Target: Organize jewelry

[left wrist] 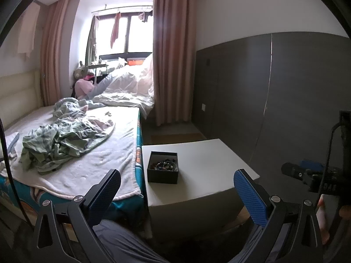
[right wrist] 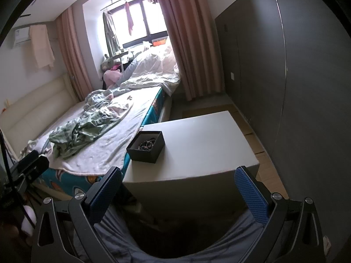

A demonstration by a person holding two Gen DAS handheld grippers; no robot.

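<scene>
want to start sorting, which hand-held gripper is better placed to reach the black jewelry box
Left, probably. The black box lies almost centred between the open left hand-held gripper; from the right hand-held gripper, also open, it sits off to the left.

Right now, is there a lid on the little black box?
No, the black box sits open on the white table, and you can see the beaded jewelry lying inside it.
</scene>
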